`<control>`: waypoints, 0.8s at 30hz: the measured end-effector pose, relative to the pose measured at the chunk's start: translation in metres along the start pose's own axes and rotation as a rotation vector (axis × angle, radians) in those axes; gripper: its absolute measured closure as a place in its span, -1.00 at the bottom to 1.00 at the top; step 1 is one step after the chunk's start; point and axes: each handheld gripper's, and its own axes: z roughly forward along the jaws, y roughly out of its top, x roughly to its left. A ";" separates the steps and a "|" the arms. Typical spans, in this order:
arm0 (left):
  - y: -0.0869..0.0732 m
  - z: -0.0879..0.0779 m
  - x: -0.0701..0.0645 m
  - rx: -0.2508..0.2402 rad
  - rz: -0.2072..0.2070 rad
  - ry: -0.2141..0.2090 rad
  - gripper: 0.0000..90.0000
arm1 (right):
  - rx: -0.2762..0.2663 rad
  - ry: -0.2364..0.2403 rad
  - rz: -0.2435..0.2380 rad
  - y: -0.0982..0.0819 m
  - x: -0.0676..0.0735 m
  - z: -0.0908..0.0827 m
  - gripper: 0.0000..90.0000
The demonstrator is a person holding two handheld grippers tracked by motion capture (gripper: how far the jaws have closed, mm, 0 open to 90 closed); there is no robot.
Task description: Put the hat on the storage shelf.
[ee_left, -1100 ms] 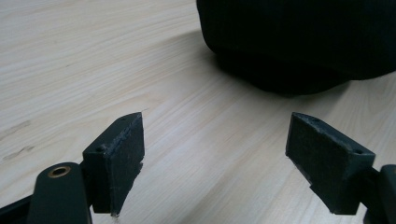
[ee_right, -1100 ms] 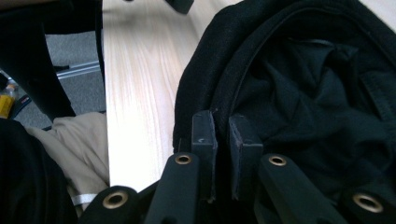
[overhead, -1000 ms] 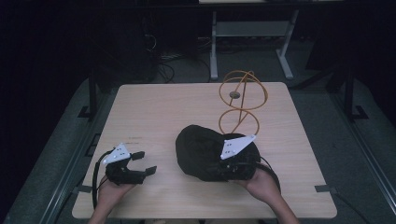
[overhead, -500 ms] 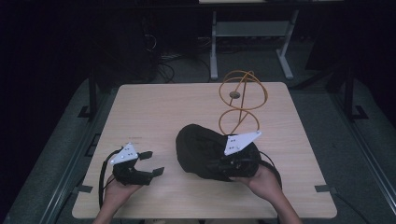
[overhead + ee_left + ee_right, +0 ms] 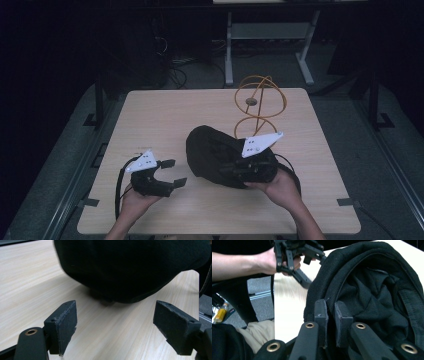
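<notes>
Near the front right of the pale wooden table (image 5: 165,112), a black fabric cap (image 5: 212,152), lying crown up with its edge pinched; right gripper (image 5: 235,170) with fingers (image 5: 320,312) together on the cap's rim, cloth clamped between the pads, the cap's dark lining open toward that gripper's camera; left gripper (image 5: 172,172) held just above the table to the cap's left, fingers (image 5: 65,320) wide apart, nothing between them, aimed at the cap's near edge but not touching it; behind the cap, an orange wire stand of rings (image 5: 260,102), upright and bare. Judged so far: one side of the cap secured; left to do: second grip on the opposite rim, then lifting, most likely toward the stand.
</notes>
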 end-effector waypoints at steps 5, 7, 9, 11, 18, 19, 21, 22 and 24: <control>0.010 0.010 -0.005 -0.006 0.024 -0.021 -0.58 | -0.006 -0.007 0.001 0.008 -0.003 -0.002 0.83; 0.012 0.012 -0.006 -0.008 0.030 -0.024 -0.58 | -0.008 -0.007 0.002 0.010 -0.003 -0.003 0.83; 0.018 0.019 -0.010 -0.013 0.045 -0.039 -0.57 | -0.020 -0.009 0.004 0.013 -0.004 -0.004 0.83; 0.019 0.022 -0.011 -0.016 0.053 -0.042 -0.52 | -0.022 -0.008 0.003 0.014 -0.004 -0.004 0.83; 0.022 0.036 -0.013 -0.066 0.052 -0.045 -0.19 | -0.033 0.008 -0.007 0.020 -0.002 -0.003 0.83; 0.023 0.036 -0.012 -0.077 0.048 -0.045 -0.10 | -0.033 0.007 -0.007 0.020 -0.002 -0.003 0.83; 0.023 0.037 -0.010 -0.088 0.044 -0.055 0.08 | -0.037 0.011 -0.010 0.021 -0.002 -0.002 0.83; 0.024 0.037 -0.009 -0.092 0.051 -0.062 0.24 | -0.041 0.014 -0.008 0.021 -0.002 -0.003 0.84; 0.026 0.037 -0.009 -0.094 0.064 -0.066 0.45 | -0.039 0.018 -0.009 0.021 -0.001 -0.002 0.83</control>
